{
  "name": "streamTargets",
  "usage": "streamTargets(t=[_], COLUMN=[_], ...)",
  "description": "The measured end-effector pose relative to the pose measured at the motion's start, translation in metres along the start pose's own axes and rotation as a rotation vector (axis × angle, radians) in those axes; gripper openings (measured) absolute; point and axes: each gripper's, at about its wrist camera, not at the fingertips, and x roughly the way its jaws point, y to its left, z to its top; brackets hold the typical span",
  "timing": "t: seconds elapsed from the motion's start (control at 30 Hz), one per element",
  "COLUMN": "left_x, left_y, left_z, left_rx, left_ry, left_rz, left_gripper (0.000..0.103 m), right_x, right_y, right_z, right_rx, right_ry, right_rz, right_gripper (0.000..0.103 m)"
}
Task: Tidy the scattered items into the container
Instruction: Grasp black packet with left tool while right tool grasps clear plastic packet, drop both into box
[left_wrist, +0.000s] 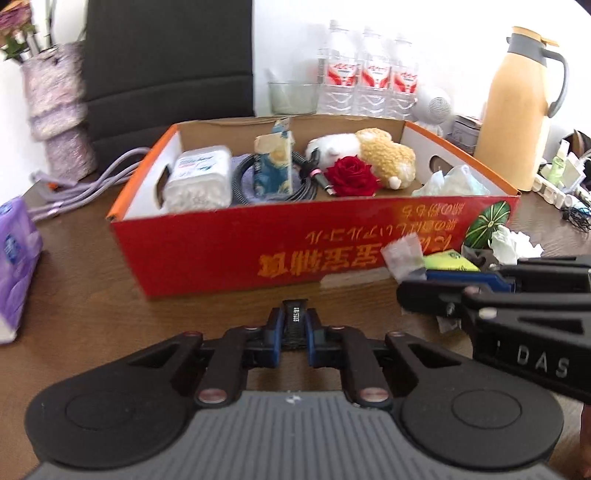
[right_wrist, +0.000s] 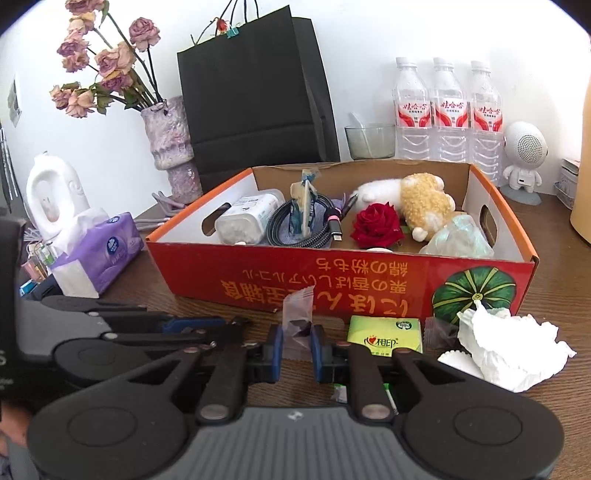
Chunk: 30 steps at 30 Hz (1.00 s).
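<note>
- Pinching a small black ribbed object (left_wrist: 294, 320) between its blue pads, the left gripper (left_wrist: 295, 332) sits low over the brown table (left_wrist: 110, 295), just in front of the red cardboard box (left_wrist: 258, 243).
- The right gripper (right_wrist: 297, 343) is clamped on a clear candy wrapper (right_wrist: 297, 314) with a dark sweet inside, held upright before the box's front wall.
- Inside the box lie a red rose (right_wrist: 376, 223), a plush toy (right_wrist: 424, 203), a braided cable (right_wrist: 317, 229), a cotton-swab tub (right_wrist: 247, 219) and a crumpled plastic bag (right_wrist: 458, 236).
- On the table, near the box's front right corner, rest a green tissue pack (right_wrist: 384, 336), a crumpled white tissue (right_wrist: 509, 343) and a second wrapped candy (right_wrist: 441, 332).
- A purple tissue pack (right_wrist: 103, 251) stands to the box's left.
</note>
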Motion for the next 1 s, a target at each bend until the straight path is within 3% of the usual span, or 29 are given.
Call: streamTargets(t=[0.2,0.37,0.6,0.8,1.0], left_x=[-0.062,-0.096,-0.143,-0.183,-0.197], left_y=[-0.003,-0.005,-0.031,-0.049,-0.051], left_z=[-0.022,-0.048,-0.088,-0.126,-0.132], left_rx=[-0.057,-0.103,-0.047,-0.047,-0.067], left_ry=[-0.14,-0.174,-0.233,-0.326,-0.36], left_rz=[0.094,0.158,0.172,0.165,0.167], left_gripper=[0.014,0.014,0.014,0.014,0.014], right_x=[-0.04,-0.075,-0.118,-0.157,-0.181], right_y=[0.016,0.028,0.041,0.053,0.057], right_z=[-0.013,-0.033,-0.067,-0.101,-0.117], right_rx=[-0.048,-0.049,-0.038,-0.065,-0.063], right_ry=[-0.072,-0.094,-0.128,-0.223,-0.299], right_rz=[-0.023,-0.087,-0.119,-0.102,-0.088], right_gripper=[0.015,0.015,0.015,0.015,0.015])
